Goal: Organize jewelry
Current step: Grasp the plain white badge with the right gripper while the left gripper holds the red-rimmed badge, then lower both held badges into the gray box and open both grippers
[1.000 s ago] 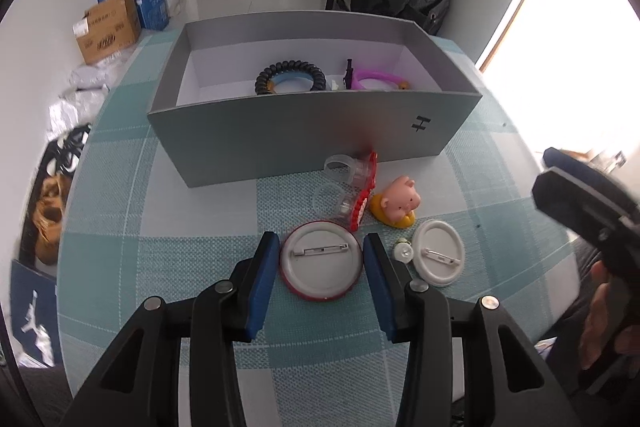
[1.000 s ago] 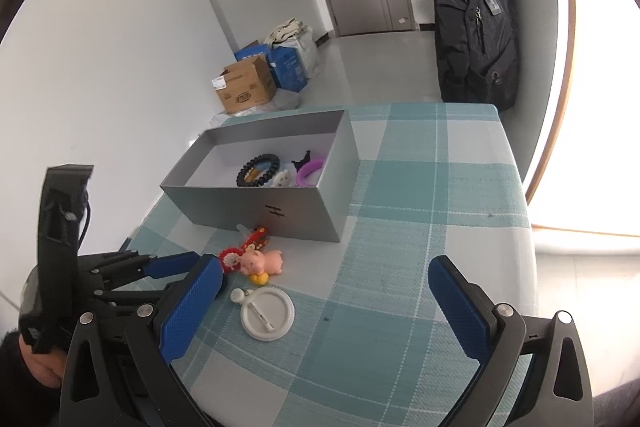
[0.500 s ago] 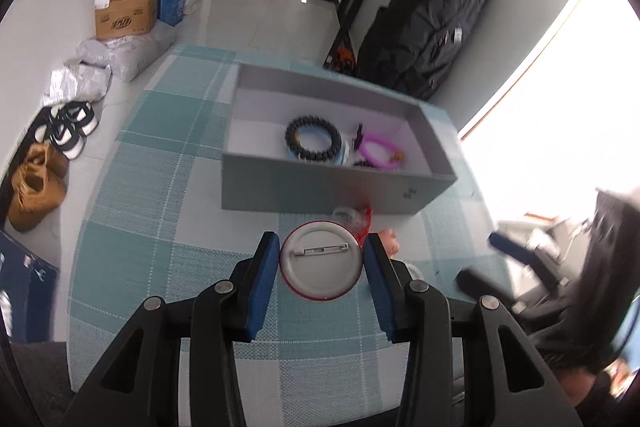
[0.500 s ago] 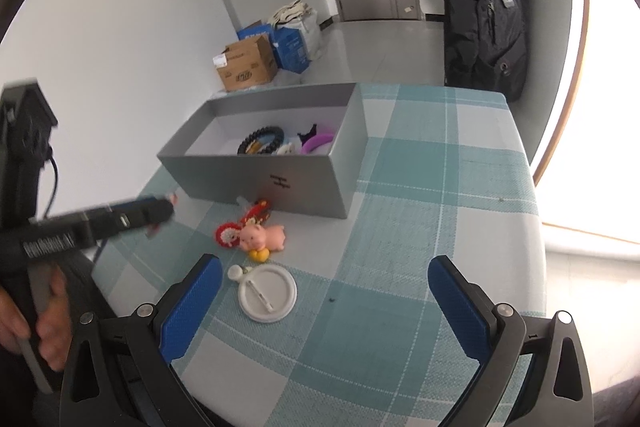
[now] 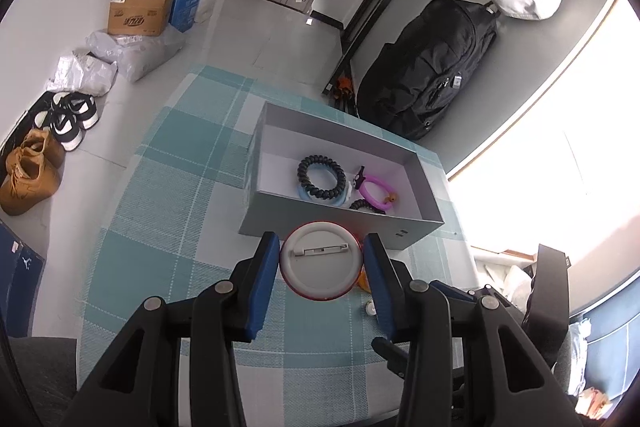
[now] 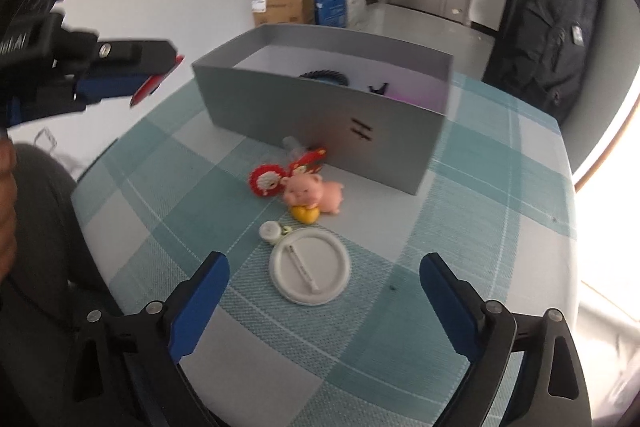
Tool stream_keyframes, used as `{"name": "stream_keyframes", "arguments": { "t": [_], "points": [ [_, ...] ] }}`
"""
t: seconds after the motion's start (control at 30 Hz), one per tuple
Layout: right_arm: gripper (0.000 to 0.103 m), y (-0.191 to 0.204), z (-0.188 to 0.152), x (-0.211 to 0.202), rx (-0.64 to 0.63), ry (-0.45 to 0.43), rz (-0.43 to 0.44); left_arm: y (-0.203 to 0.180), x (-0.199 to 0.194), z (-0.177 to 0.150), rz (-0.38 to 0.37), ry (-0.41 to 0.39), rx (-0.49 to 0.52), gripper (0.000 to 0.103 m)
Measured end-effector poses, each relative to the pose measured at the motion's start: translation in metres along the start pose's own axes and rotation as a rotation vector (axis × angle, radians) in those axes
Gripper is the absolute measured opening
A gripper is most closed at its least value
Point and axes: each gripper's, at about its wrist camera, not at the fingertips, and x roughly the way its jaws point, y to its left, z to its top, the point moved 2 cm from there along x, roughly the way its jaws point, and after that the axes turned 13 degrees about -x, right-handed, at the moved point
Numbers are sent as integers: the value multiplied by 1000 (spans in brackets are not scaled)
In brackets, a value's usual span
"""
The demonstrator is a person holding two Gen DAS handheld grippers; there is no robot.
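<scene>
left gripper (image 5: 322, 259): clamped across the rim of a red-edged pin badge (image 5: 322, 261), pin side up, lifted clear of the cloth
badge position: short of the grey box (image 5: 344, 227), near its front wall, not yet over the opening
right gripper (image 6: 324, 281): wide, jaws just closing a little, nothing between the pads; white pin badge (image 6: 309, 271) flat on the cloth ahead of the gap
loose items: pink pig charm (image 6: 314, 191) on a yellow base just beyond the white badge, red charm (image 6: 265, 179) beside it, small white button (image 6: 270, 231) touching the badge's far edge
box contents: black spiral band (image 5: 321, 178) over a blue ring, purple ring (image 5: 374, 191) beside it, floor bare toward the left end
step in hand: probably carrying the held badge into the box
doing it well: carry clear over the front wall before lowering; aim for the bare left end; keep the badge level so the rim stays seated; release low
right side care: square the pads on opposite rim edges of the white badge; keep clear of the button and the pig
</scene>
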Motion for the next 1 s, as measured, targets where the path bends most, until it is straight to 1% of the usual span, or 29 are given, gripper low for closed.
{"name": "stream_keyframes", "arguments": {
  "t": [0.03,0.1,0.13,0.23,0.3,0.37,0.4,0.7,0.87,1.0],
  "points": [
    [91,1,0,1,-6,0,-4,2,0,0,-2,3,-7,38],
    [77,2,0,5,-17,14,-20,5,0,2,-7,8,-22,38],
    [73,1,0,6,-17,17,-20,6,0,3,-11,9,-27,38],
    [69,-2,0,6,-6,11,-22,6,-1,4,-15,7,-28,38],
    [56,-2,0,5,-15,6,-22,6,0,3,-14,8,-25,38],
    [49,2,0,3,-20,4,-15,7,0,3,-13,11,-25,38],
    [43,3,1,3,-22,2,-11,7,0,3,-14,11,-26,38],
    [42,-5,0,-2,17,-5,1,8,-2,3,-16,12,-33,38],
    [42,-13,3,-10,56,-34,7,5,-2,1,-8,4,-15,38],
    [42,-19,6,-21,92,-76,12,5,-2,0,-4,1,-11,38]
  ]
}}
